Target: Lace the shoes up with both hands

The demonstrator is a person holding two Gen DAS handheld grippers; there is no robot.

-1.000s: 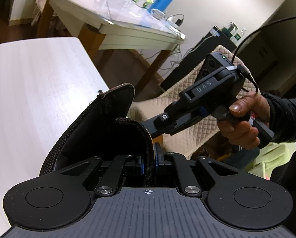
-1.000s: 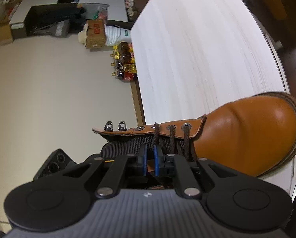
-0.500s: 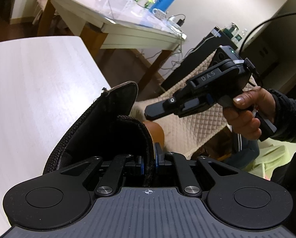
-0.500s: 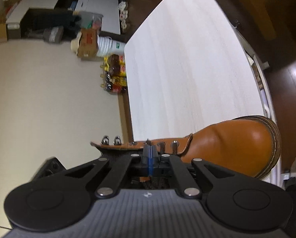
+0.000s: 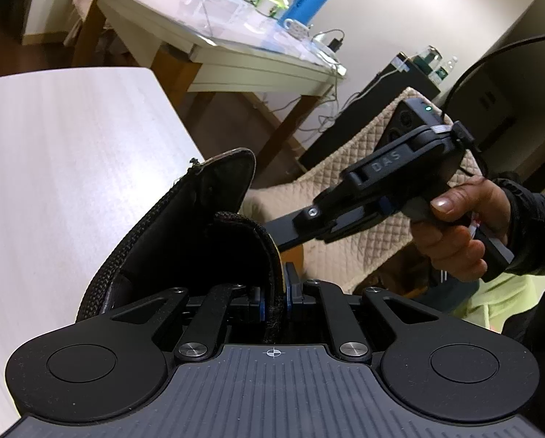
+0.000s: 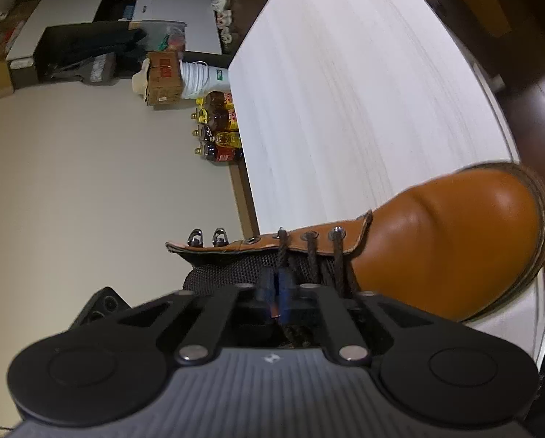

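Now the big picture first: the tan leather boot [image 6: 444, 252] lies at the near edge of the white table [image 6: 345, 91], toe toward the right-hand corner, and it has not shifted over the last second. My left gripper [image 5: 274, 297] holds as it did, its pads clamped on the padded black collar [image 5: 268, 255] at the back of the boot, keeping the shaft steady. What changed is on the other side: my right gripper [image 6: 277, 288] has just been closing, and its blue pads now sit together over the mesh tongue [image 6: 235, 268], right where the dark brown lace [image 6: 281, 255] drops from the third eyelet. I judge the lace is pinched, though blur hides the contact itself. If so, the next eyelet [image 6: 252, 241] and the two speed hooks [image 6: 206, 237] stand unlaced, so I would draw this end up toward them.
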